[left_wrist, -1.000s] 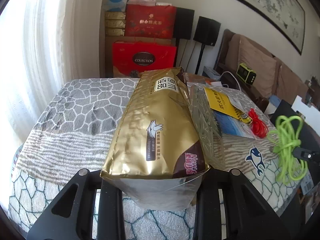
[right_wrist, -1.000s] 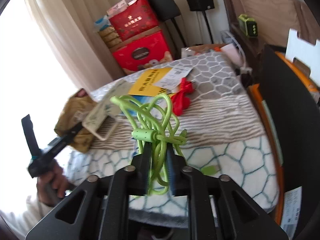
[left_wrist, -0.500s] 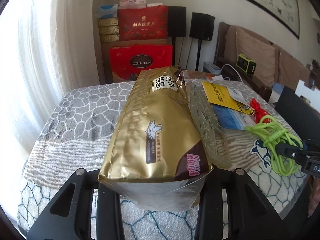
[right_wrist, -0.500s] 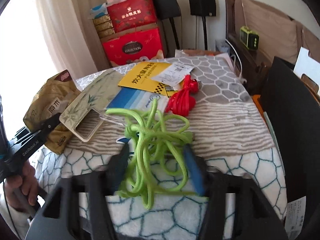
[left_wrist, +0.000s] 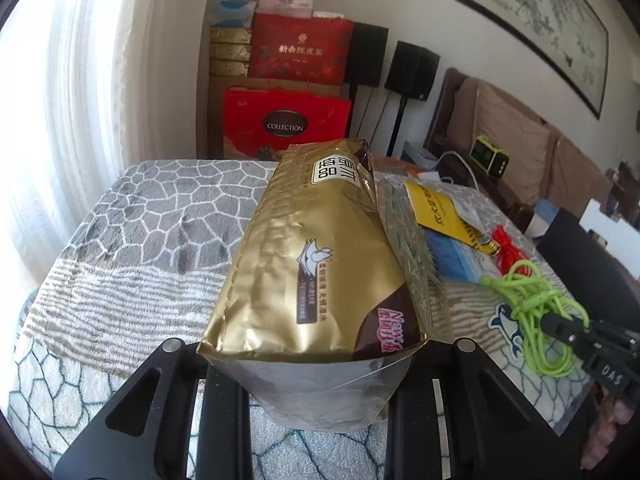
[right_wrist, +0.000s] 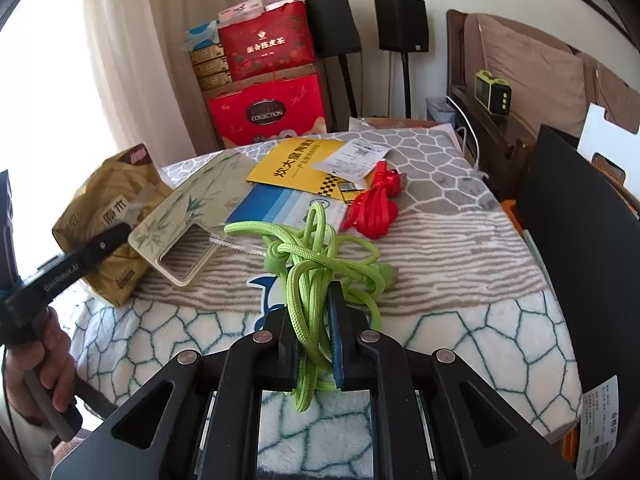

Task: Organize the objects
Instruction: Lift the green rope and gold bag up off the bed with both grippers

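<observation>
Left wrist view: the left gripper (left_wrist: 316, 384) has its fingers (left_wrist: 222, 412) clenched on the silver bottom end of a gold bag (left_wrist: 320, 264), which stretches away from the camera over a bench covered by a grey and white blanket (left_wrist: 132, 248). The fingers have just been closing a little on the bag between them. A bamboo-print pouch (left_wrist: 412, 264) lies just beside the bag on its right. Further right lie a yellow booklet (left_wrist: 434, 208), a blue leaflet (left_wrist: 452, 258) and a red cord (left_wrist: 506, 246). At the right edge the right gripper (left_wrist: 560, 326) grasps a green cord (left_wrist: 532, 300) on the blanket. Red gift boxes (left_wrist: 286, 120) are stacked against the far wall beside a white curtain (left_wrist: 80, 80).

Right wrist view: the right gripper (right_wrist: 314, 320) has its fingers (right_wrist: 336, 328) clenched on the green cord (right_wrist: 316, 256), several strands pinched between them; they have just been closing on it. The rest of the cord lies in a loose tangle on the blanket (right_wrist: 460, 320), near the red cord (right_wrist: 374, 204) and touching the blue leaflet (right_wrist: 276, 204). The yellow booklet (right_wrist: 296, 164) lies behind, partly over the leaflet. At the left, the left gripper (right_wrist: 108, 240), held by a hand (right_wrist: 44, 364), grips the gold bag (right_wrist: 104, 216), and the bamboo-print pouch (right_wrist: 192, 216) leans against the bag.
</observation>
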### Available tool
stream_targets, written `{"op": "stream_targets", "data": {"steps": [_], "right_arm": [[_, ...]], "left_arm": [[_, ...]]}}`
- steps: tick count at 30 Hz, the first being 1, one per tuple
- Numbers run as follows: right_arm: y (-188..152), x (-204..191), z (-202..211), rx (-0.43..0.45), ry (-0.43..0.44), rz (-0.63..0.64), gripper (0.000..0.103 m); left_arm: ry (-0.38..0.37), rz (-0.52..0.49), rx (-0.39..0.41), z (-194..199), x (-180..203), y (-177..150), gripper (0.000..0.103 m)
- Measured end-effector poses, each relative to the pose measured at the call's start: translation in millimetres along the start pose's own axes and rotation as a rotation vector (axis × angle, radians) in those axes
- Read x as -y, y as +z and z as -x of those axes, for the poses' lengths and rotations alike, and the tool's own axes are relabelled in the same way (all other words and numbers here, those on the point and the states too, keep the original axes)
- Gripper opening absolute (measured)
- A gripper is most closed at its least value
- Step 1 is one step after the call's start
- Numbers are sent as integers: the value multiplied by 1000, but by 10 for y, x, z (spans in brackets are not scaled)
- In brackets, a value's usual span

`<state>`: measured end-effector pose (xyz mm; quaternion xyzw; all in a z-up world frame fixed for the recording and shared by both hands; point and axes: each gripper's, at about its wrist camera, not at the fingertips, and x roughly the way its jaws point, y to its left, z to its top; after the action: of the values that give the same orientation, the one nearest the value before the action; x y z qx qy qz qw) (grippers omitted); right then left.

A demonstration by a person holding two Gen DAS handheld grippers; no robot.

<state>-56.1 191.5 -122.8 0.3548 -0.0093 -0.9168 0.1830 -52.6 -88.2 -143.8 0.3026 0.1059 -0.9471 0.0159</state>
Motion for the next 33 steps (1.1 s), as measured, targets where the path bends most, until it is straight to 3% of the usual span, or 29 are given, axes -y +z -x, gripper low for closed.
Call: {"op": "stream_targets", "data": {"steps": [5,17,26,33], "right_arm": [[-10,-72,20,42,15,7,8],[67,-29,317,145,62,6,8],[30,134,609,168,85,50,8],[241,384,713,216,70,32,8]], "left_arm": [[28,29,61,90,-78,11,23],[35,85,60,186,-267,14,24],[75,-15,116,416,-16,99,24],[101,-33,124,429,146,137,24]]}}
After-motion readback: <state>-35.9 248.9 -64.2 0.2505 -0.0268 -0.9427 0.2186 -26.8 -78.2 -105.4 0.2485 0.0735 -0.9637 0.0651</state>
